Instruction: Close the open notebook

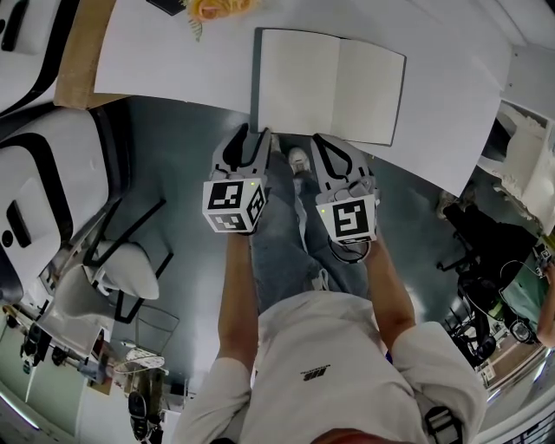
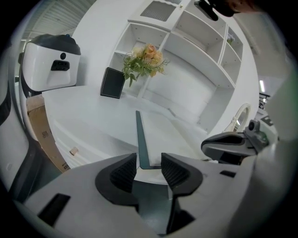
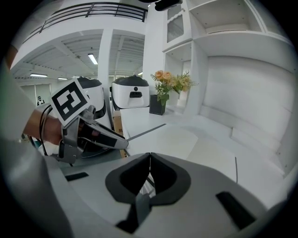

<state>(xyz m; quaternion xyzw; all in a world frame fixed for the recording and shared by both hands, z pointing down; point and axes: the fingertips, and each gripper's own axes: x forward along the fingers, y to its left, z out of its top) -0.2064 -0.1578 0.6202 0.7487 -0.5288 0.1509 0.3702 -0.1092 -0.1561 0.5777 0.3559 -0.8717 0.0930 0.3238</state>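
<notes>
Between the left claw's parted jaws stands the open notebook's dark cover, raised edge-on, probably for folding over the pages ahead on the bench. Right claw is pinched together, empty.

Worktop: white, mostly bare.
Notebook: lay open near the front edge, blank pages up, dark left cover standing up.
Flowers: sat at the far edge.
Black block: stood just beside the flowers.
</notes>
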